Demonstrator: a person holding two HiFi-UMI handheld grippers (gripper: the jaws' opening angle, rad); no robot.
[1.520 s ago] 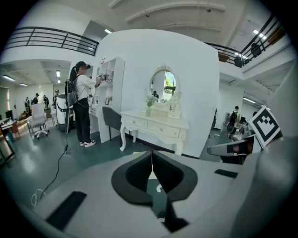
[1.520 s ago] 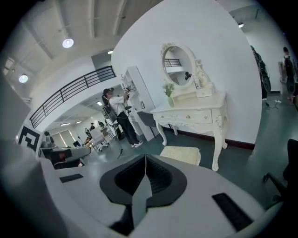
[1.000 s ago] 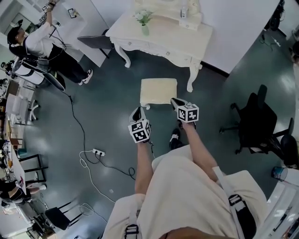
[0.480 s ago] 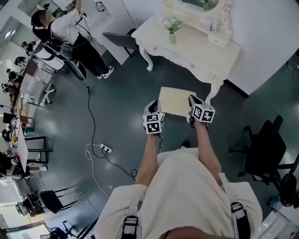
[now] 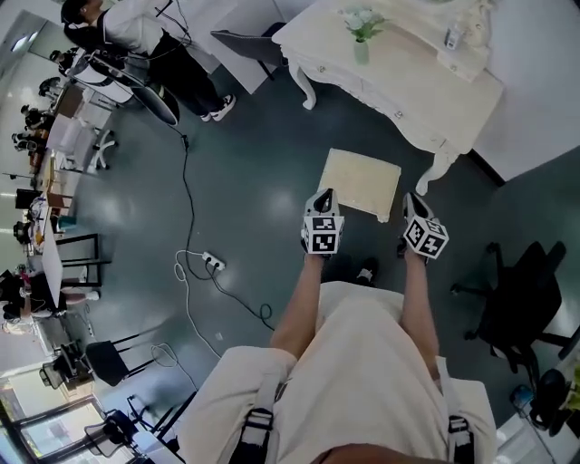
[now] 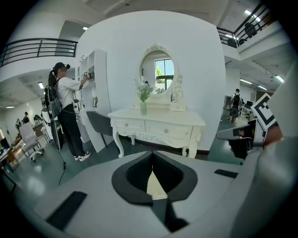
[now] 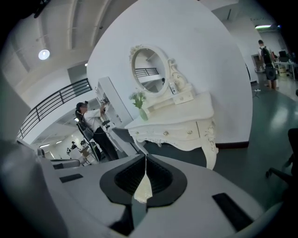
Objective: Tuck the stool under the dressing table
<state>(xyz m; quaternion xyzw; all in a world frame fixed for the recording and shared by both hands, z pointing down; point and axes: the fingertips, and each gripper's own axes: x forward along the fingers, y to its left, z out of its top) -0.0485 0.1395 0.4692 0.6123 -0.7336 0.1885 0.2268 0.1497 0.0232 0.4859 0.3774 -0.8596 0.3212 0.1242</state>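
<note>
A cream square stool (image 5: 362, 183) stands on the dark floor just in front of the white dressing table (image 5: 408, 82), outside its legs. My left gripper (image 5: 324, 196) is at the stool's near left corner. My right gripper (image 5: 410, 203) is just off its near right corner. Both are shut, with nothing clamped. In the left gripper view the jaws of the left gripper (image 6: 152, 155) meet, and a sliver of stool (image 6: 156, 186) shows beneath them. The right gripper (image 7: 145, 158) looks the same over the stool (image 7: 143, 188), facing the table (image 7: 181, 125).
A green vase of flowers (image 5: 362, 45) and an oval mirror (image 6: 158, 74) stand on the table. A grey chair (image 5: 249, 41) sits at its left end, near a person (image 5: 136, 27) at wall shelves. A black office chair (image 5: 526, 299) stands right; a power strip and cable (image 5: 213, 263) lie left.
The view has shifted closer to the dressing table. The right gripper now sits off the stool's right corner instead of touching it; the left stays at the near left corner.
</note>
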